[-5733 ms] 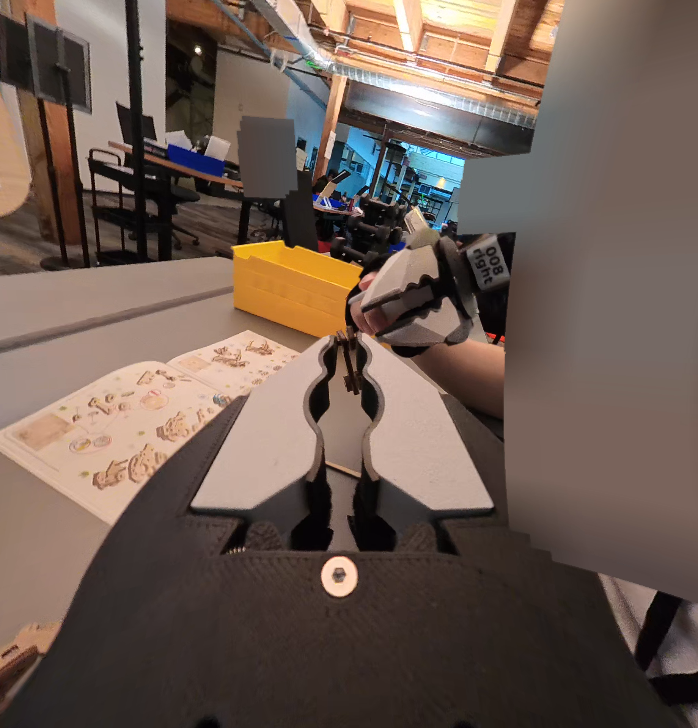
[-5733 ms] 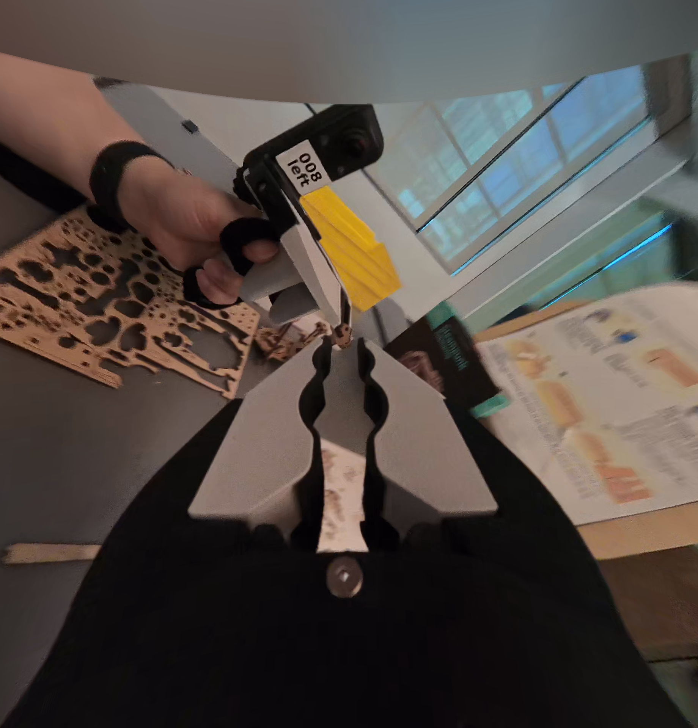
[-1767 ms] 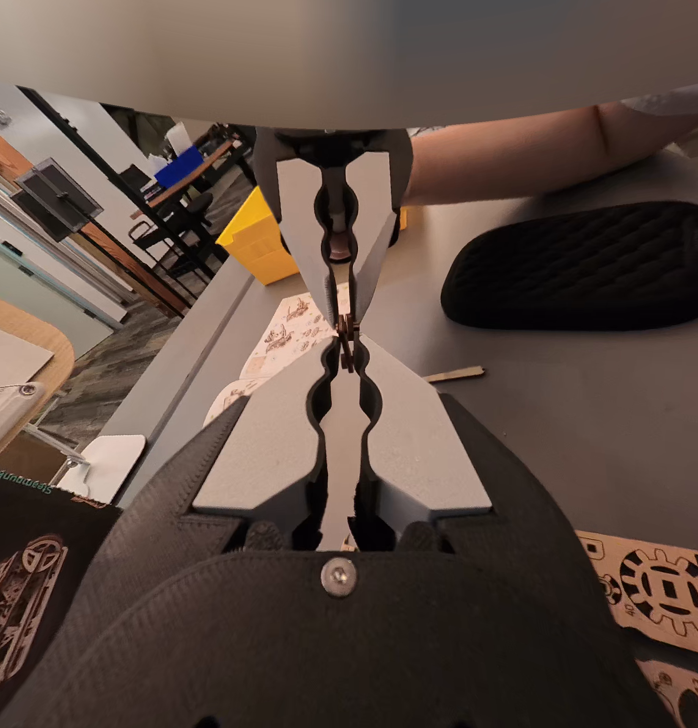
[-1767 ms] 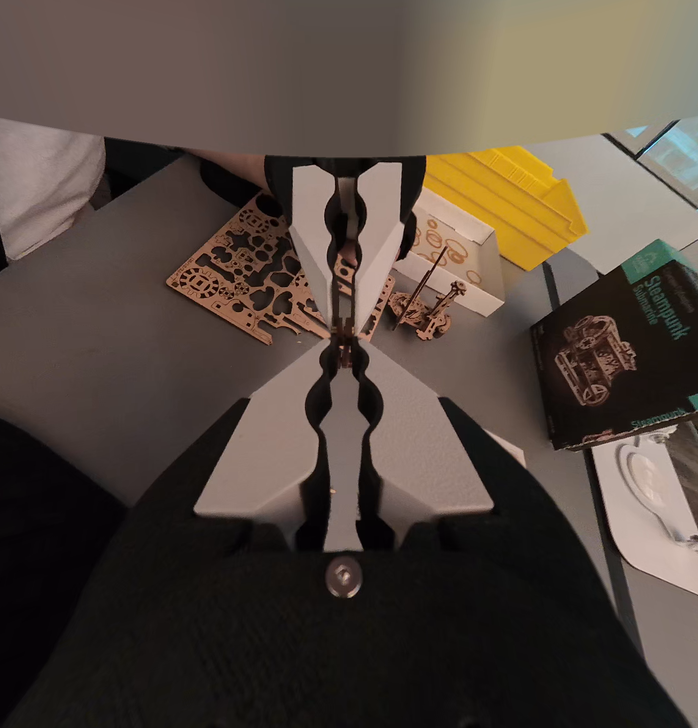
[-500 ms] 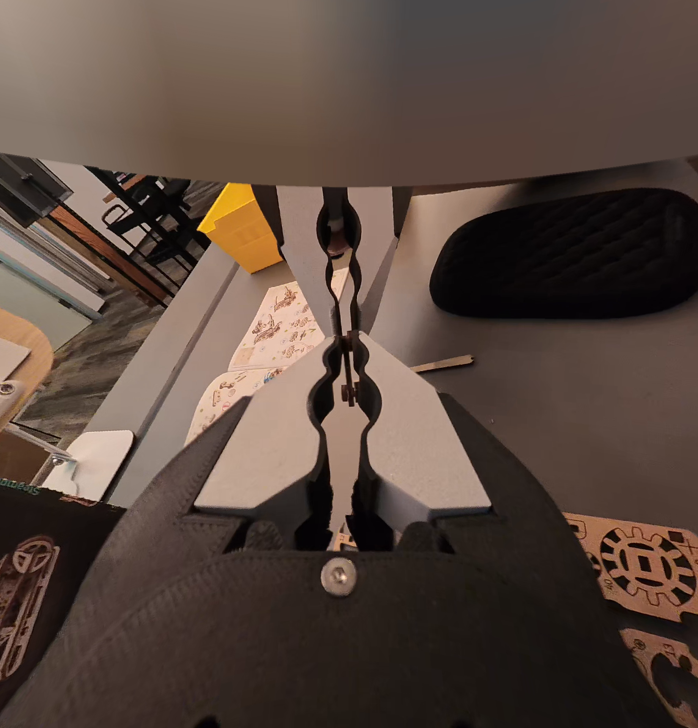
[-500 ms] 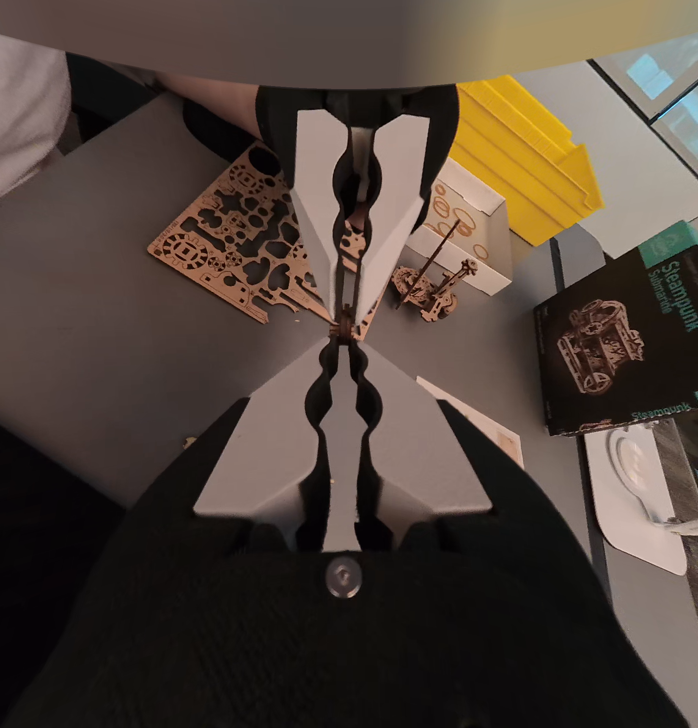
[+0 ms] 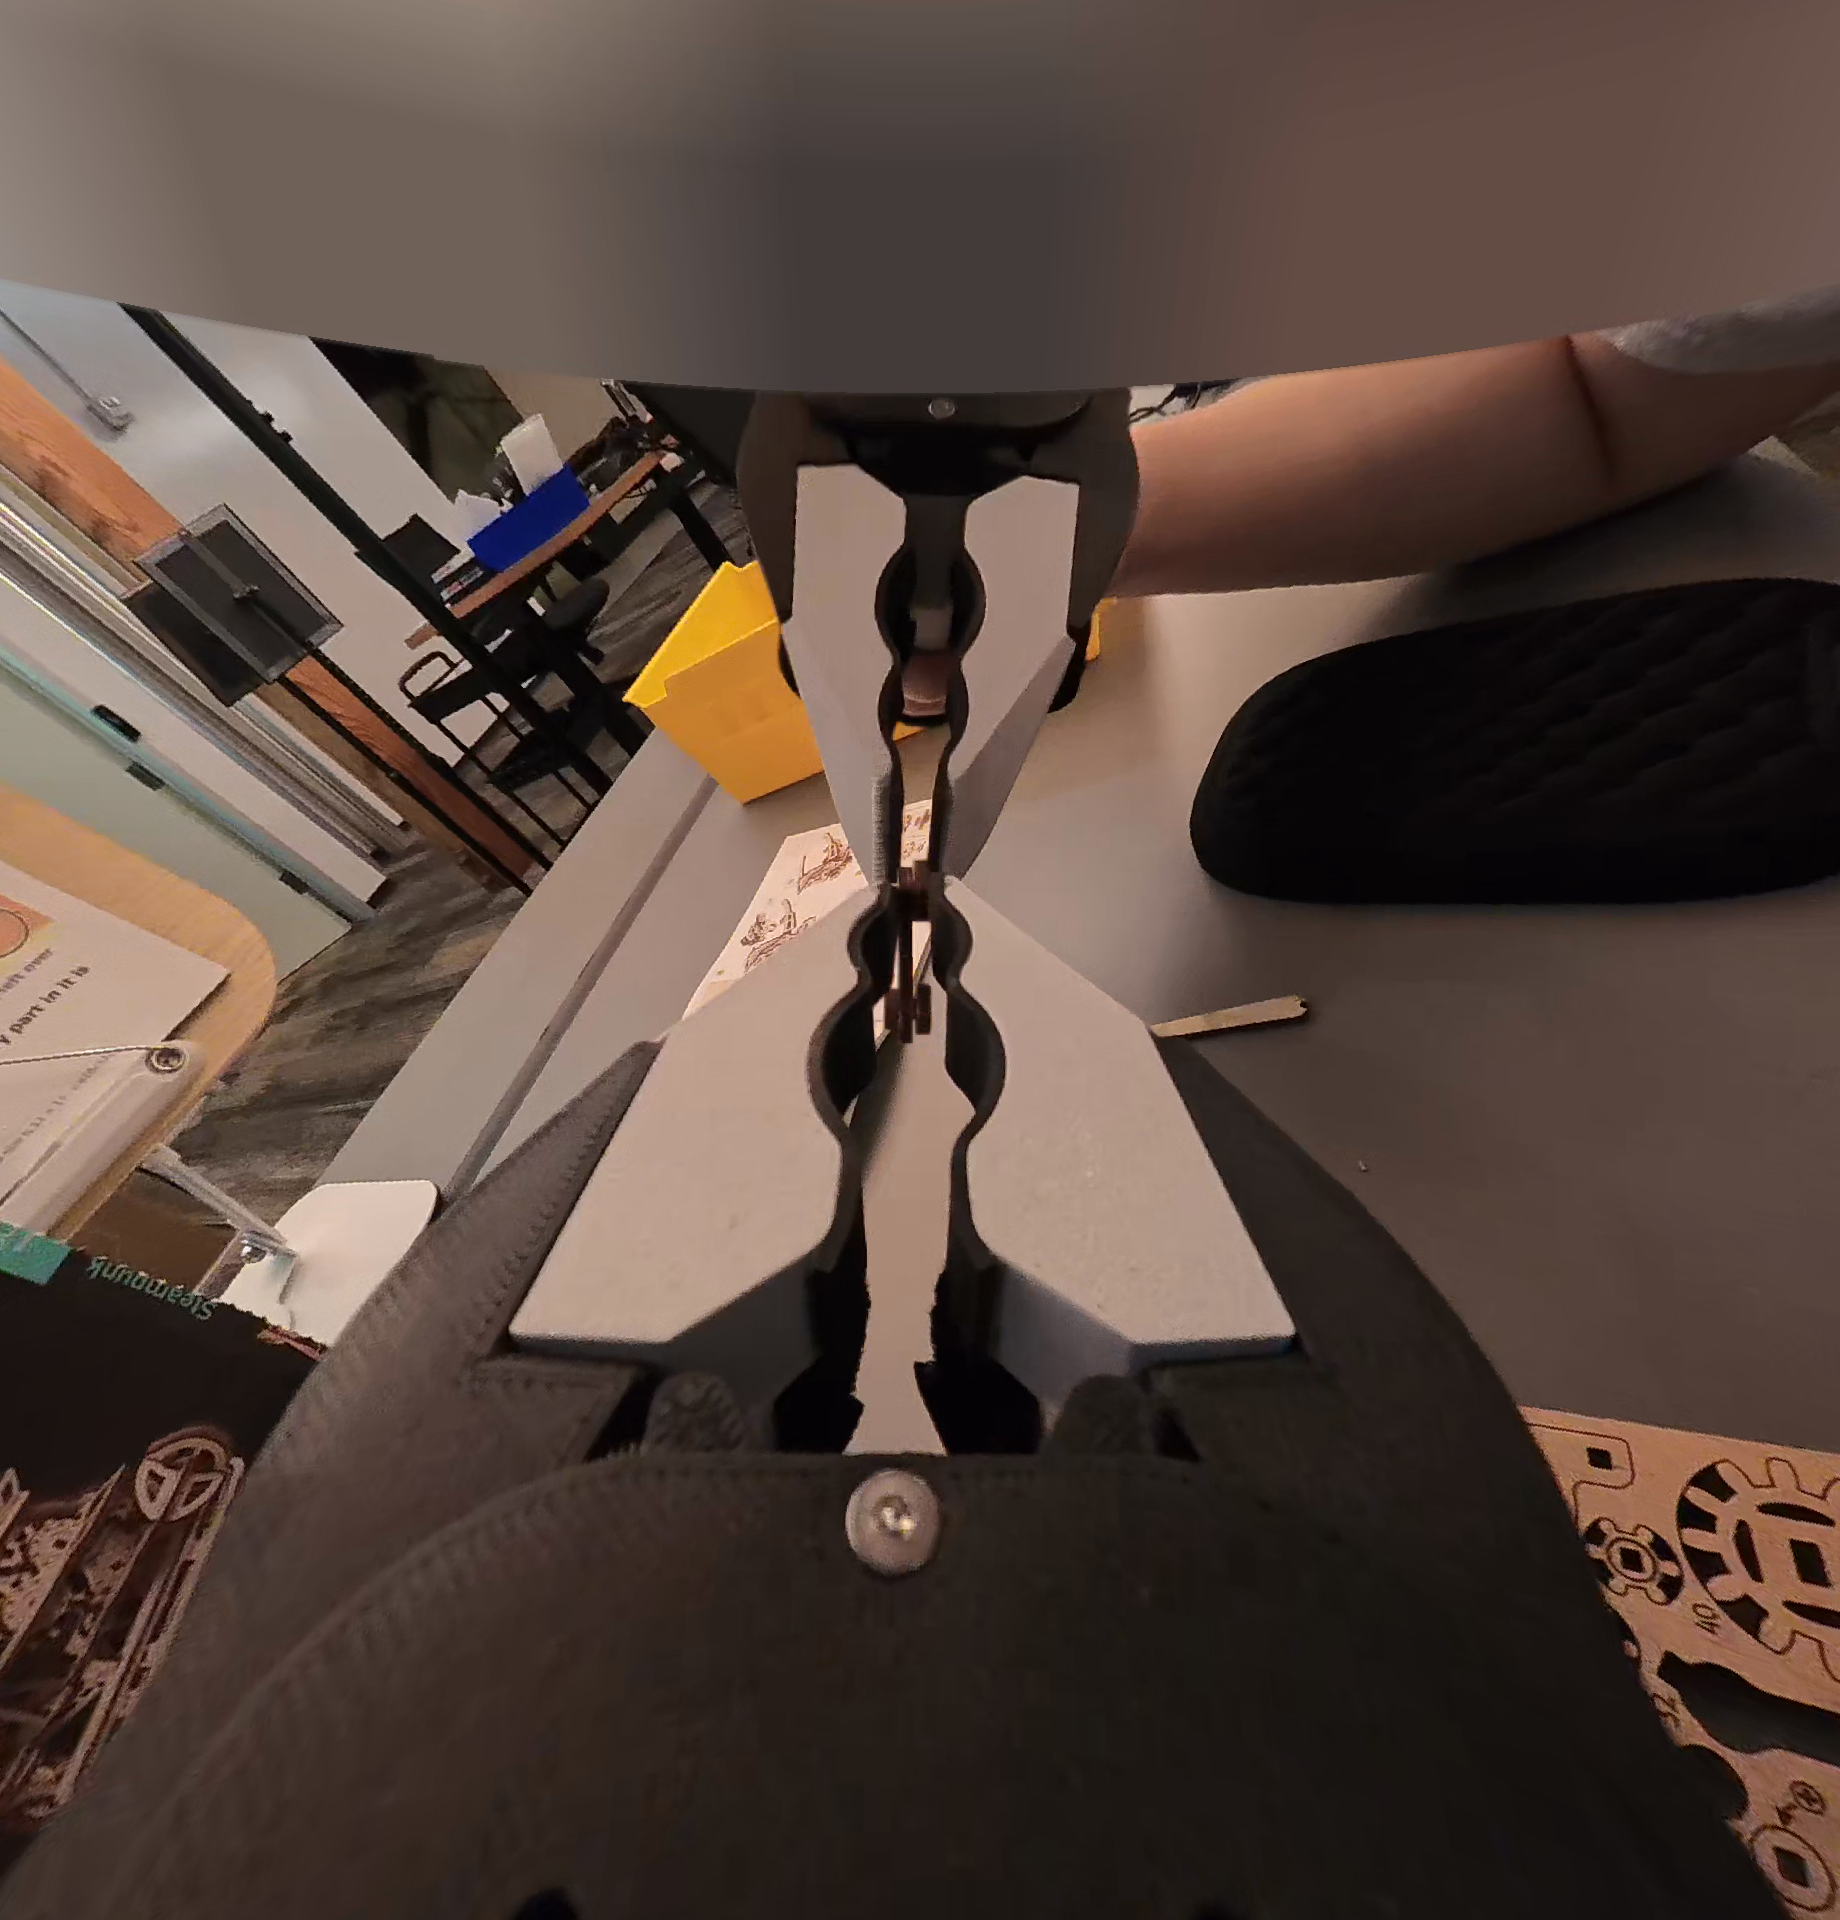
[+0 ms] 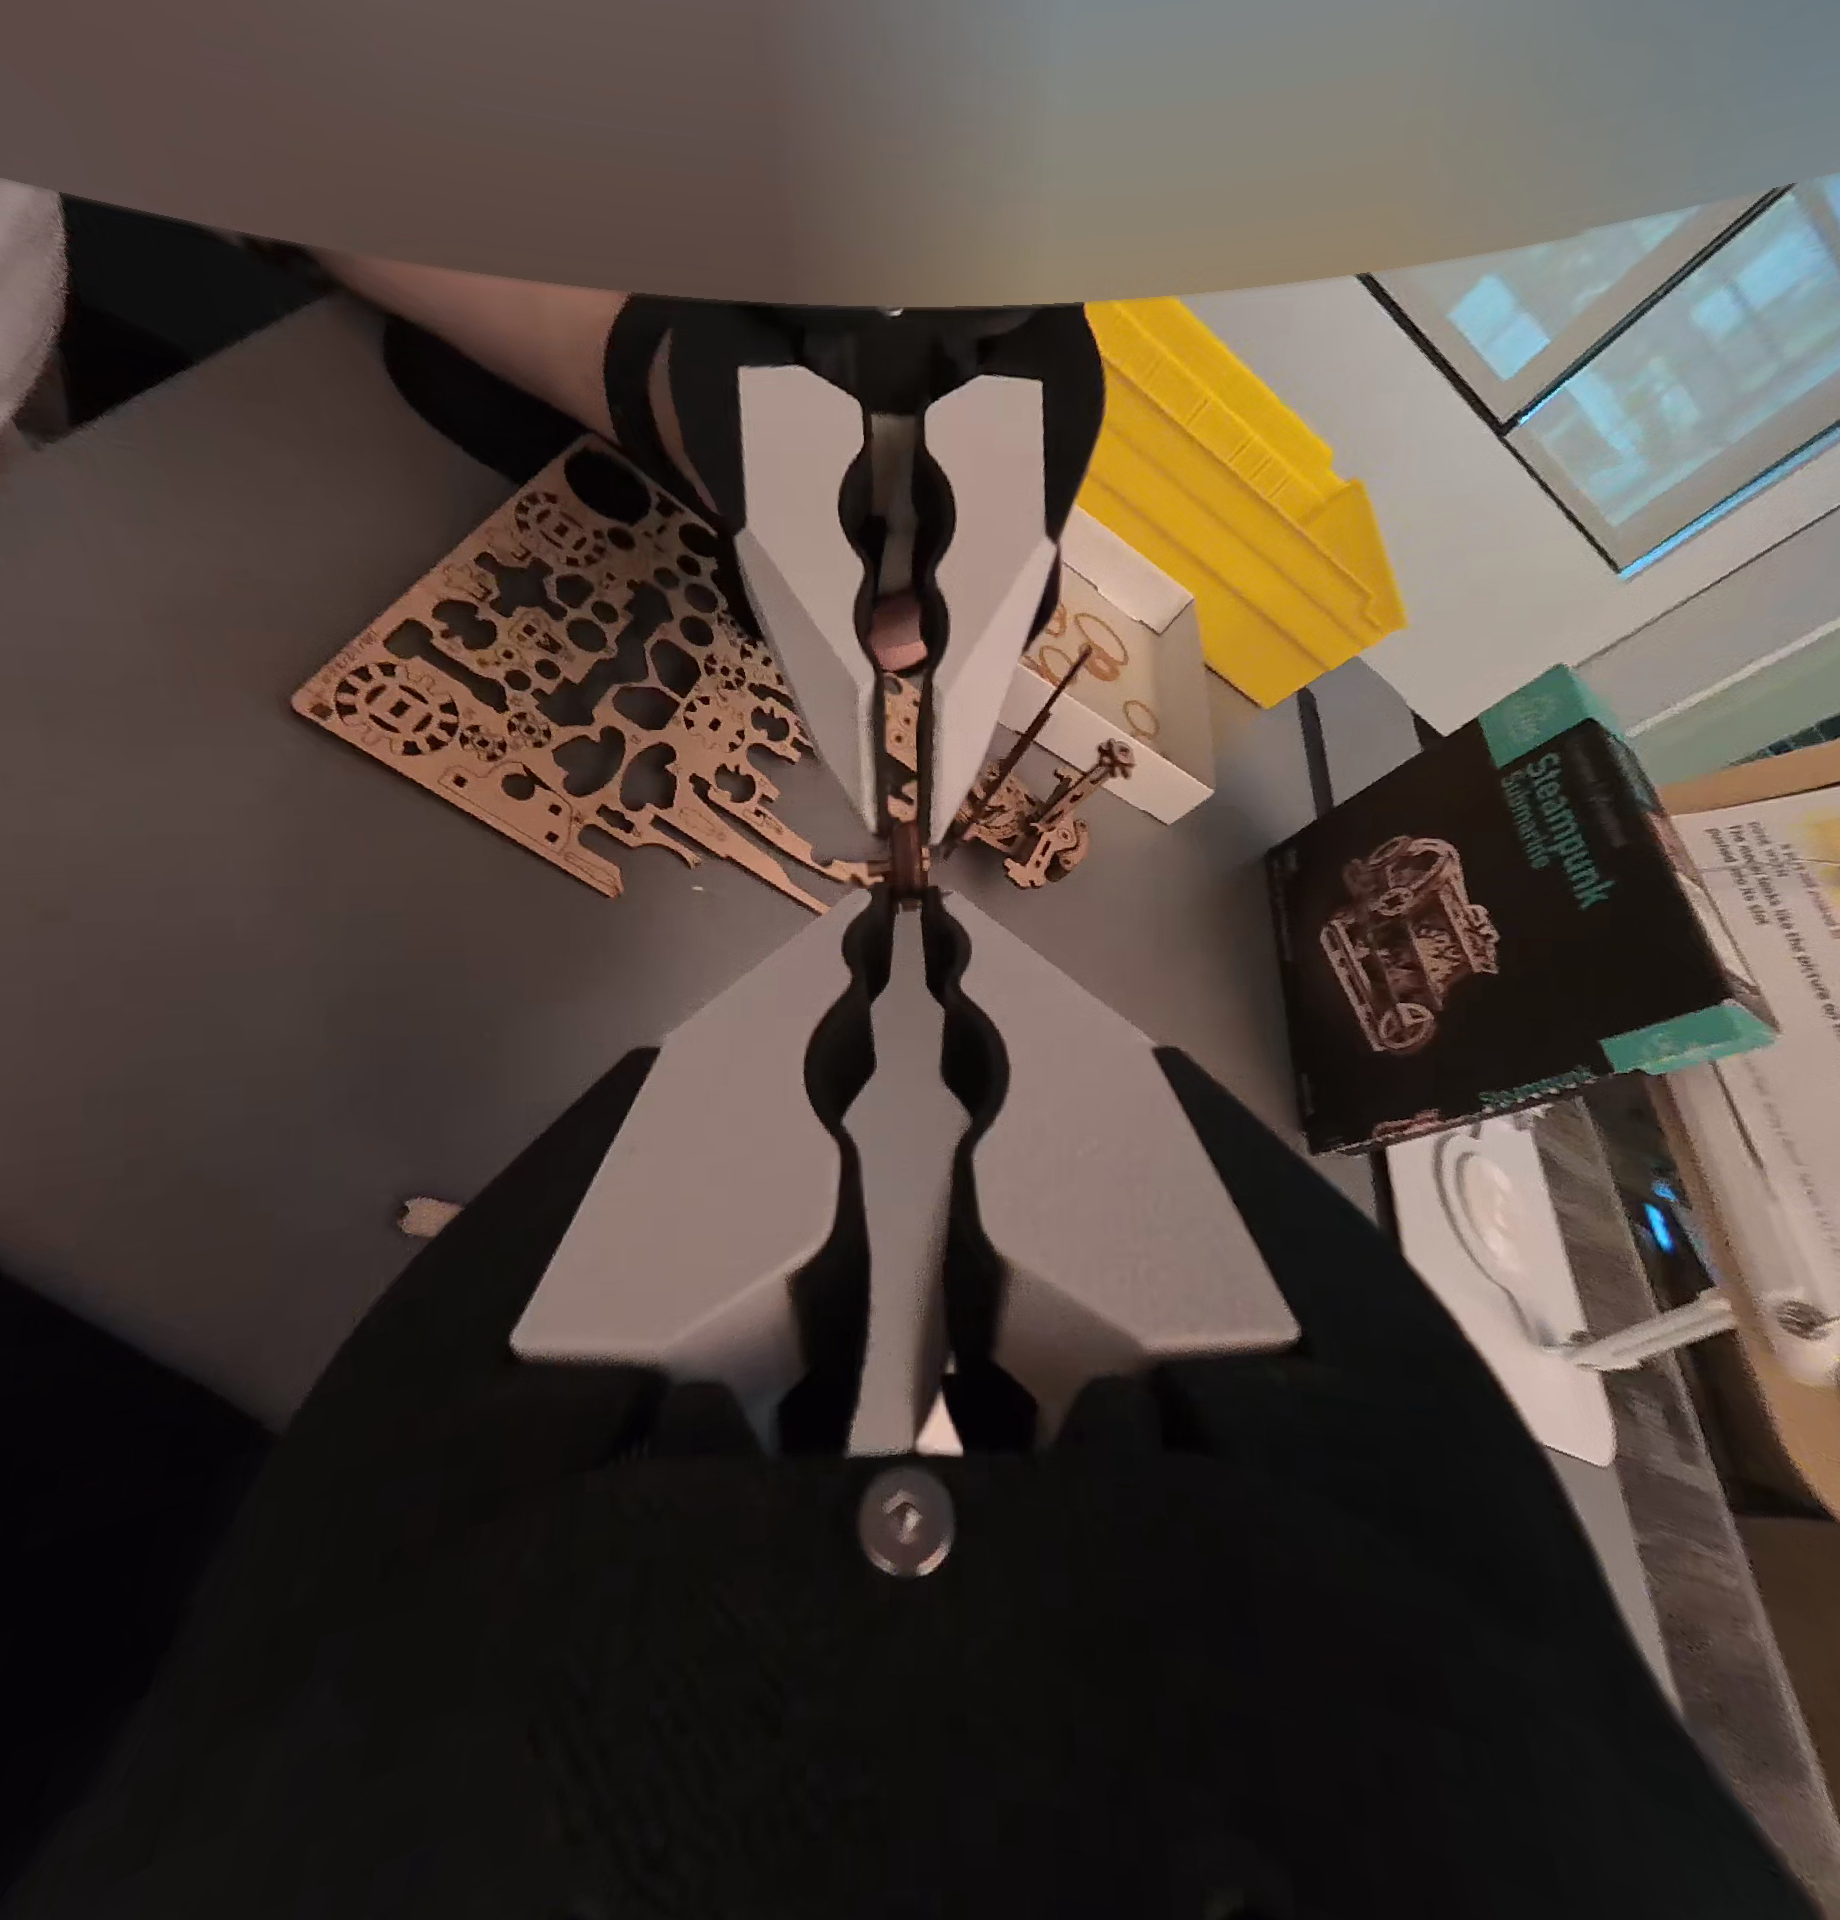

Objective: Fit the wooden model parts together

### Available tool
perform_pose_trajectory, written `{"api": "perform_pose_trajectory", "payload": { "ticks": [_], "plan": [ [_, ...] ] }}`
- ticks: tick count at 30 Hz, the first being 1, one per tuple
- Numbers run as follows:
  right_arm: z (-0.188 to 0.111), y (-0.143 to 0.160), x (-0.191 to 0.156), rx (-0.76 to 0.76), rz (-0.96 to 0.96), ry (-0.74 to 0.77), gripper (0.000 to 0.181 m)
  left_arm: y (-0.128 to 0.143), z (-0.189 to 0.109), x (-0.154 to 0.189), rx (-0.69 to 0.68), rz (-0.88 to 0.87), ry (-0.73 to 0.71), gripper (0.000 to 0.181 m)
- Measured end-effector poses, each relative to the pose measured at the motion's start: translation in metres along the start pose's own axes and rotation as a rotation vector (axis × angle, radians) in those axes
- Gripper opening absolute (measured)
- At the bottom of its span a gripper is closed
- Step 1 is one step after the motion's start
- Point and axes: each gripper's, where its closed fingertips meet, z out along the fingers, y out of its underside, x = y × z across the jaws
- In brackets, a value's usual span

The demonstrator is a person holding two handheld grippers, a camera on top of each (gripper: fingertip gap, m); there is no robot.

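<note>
My left gripper (image 7: 910, 916) is shut on a small dark wooden part (image 7: 905, 971) that stands edge-on between its fingertips. My right gripper (image 8: 903, 906) is shut on another small wooden part (image 8: 903, 871). The two grippers face each other tip to tip above the grey table (image 7: 1518, 1091), and the two parts touch where the tips meet. The right gripper (image 7: 911, 857) shows at the top of the left wrist view. The left gripper (image 8: 900, 816) shows at the top of the right wrist view. How the parts join is hidden by the fingers.
On the table lie a punched wooden parts sheet (image 8: 542, 707), a partly built wooden model (image 8: 1041, 821), a white box (image 8: 1124, 665), a yellow bin (image 8: 1228, 520), a dark product box (image 8: 1498, 914), a black padded rest (image 7: 1539, 748), a thin wooden strip (image 7: 1228, 1018) and an instruction booklet (image 7: 791, 914). The tips of both grippers are at nearly the same place. Left tips and right tips are each some 20 cm from the partly built wooden model (image 8: 1041, 821).
Since 5.7 s ago both grippers have swung from meeting at an angle to facing head-on over the table. In the last half second they stay tip to tip, with only a slight shift.
</note>
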Motion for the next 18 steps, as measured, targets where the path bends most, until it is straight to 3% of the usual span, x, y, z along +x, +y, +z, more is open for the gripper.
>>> {"api": "perform_pose_trajectory", "payload": {
  "ticks": [11,18],
  "plan": [
    [-0.0016,0.0026,0.0024,-0.039,-0.008,0.009,0.003,0.0067,0.0011,-0.0034,-0.023,-0.014,-0.011,0.003],
    [0.0012,0.0030,0.0002,-0.010,0.073,-0.031,0.000,0.0013,-0.0007,-0.0029,0.028,-0.196,0.070,0.003]
  ]
}}
